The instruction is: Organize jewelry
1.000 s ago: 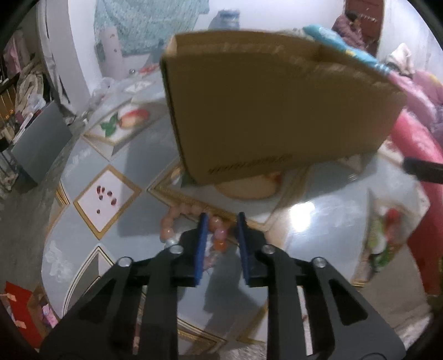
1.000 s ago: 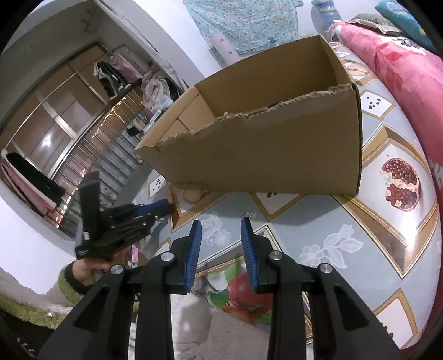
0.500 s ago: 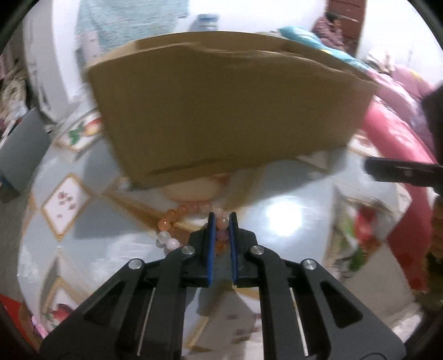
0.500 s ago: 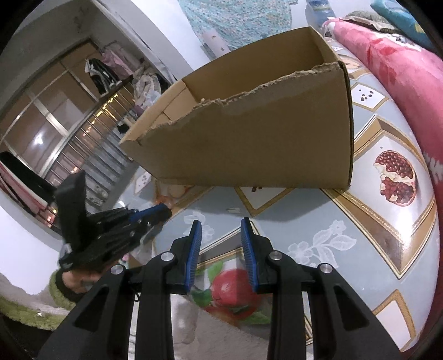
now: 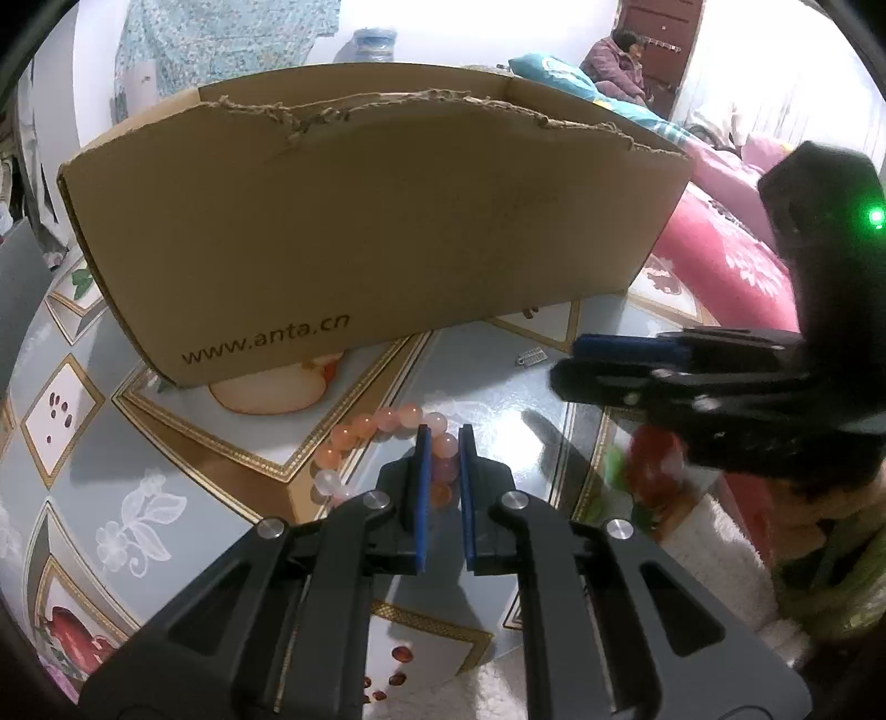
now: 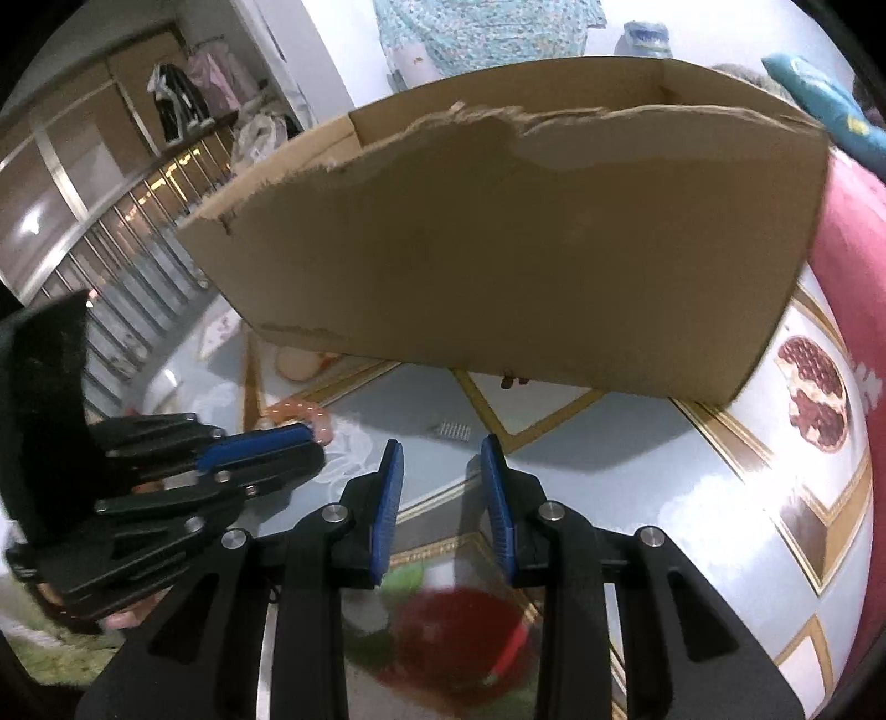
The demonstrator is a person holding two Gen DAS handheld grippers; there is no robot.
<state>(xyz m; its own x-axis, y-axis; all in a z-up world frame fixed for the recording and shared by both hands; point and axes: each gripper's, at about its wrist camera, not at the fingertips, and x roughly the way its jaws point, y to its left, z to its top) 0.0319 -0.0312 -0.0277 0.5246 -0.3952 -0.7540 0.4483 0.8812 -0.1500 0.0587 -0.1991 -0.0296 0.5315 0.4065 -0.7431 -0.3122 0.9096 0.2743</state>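
White walls (image 5: 498,27) ring the room, with a dark wooden door (image 5: 659,50) at the back and a patterned blue cloth (image 6: 487,27) hanging. A railing (image 6: 138,266) and wardrobe (image 6: 66,166) with hung clothes (image 6: 183,105) stand on one side. A pink quilt (image 5: 725,260) lies beside the glossy fruit-patterned tabletop (image 5: 72,387).

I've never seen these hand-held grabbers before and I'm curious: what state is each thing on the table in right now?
Left gripper: shut on the bead bracelet.
Bead bracelet: lying on the table, pinched at one side.
Right gripper: open, empty.
Cardboard box: upright, open-topped, rim torn.
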